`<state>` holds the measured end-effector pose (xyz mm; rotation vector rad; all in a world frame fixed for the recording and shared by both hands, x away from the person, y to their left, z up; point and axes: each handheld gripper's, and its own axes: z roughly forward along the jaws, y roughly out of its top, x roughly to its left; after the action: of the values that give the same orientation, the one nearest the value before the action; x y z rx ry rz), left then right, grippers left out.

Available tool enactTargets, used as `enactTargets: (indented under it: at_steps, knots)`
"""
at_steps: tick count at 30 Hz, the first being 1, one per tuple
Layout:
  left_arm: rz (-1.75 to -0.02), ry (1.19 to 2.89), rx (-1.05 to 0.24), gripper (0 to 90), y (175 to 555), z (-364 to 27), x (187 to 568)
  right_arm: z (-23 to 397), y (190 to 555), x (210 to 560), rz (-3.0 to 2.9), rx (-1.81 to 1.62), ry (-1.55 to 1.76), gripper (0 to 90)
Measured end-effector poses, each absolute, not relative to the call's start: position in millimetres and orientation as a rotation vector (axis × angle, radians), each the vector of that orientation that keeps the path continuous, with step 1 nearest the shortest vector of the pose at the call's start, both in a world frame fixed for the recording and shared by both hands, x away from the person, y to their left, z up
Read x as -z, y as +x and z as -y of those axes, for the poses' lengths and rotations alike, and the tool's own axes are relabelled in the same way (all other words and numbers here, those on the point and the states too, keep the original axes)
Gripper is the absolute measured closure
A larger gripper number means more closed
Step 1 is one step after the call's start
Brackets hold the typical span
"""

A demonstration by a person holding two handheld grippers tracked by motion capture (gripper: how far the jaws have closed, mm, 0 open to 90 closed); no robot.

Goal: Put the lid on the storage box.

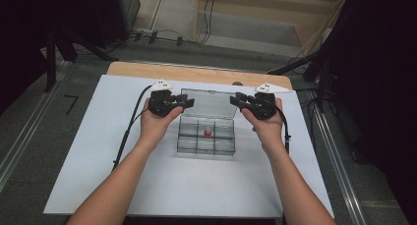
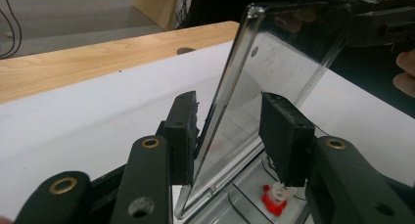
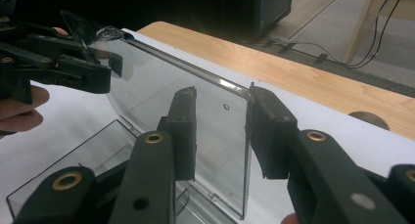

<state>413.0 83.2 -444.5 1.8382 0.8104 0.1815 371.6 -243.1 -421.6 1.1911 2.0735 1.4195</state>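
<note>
A clear plastic compartment box sits mid-table with its lid raised upright at the back. A small red and white piece lies in a middle compartment, and the left gripper view shows it below the lid. My left gripper is open with its jaws either side of the lid's left edge. The near jaw is close against the lid and the other stands off it. My right gripper is open and straddles the lid's right edge, with the lid between its jaws.
The box rests on a white board over a wooden tabletop whose far edge shows. Cables trail from each gripper toward me. Beyond the table are a grey floor, wires and dark stands.
</note>
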Motion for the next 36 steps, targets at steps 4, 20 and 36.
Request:
enactTargets:
  at_steps: [4, 20, 36]
  knots:
    - [-0.806, 1.844, -0.197, 53.3, 409.4, -83.0, 441.5, 243.7, 365.7, 422.5, -2.082, -1.430, 1.177, 63.0]
    - [-0.719, 1.848, -0.253, 52.2, 385.5, -92.9, 422.6, 241.0, 343.1, 426.0, -2.089, -1.420, 1.139, 59.6]
    - [-0.684, 1.862, -0.241, 57.4, 367.1, -99.4, 425.8, 239.9, 327.5, 432.1, -2.101, -1.437, 1.118, 52.7]
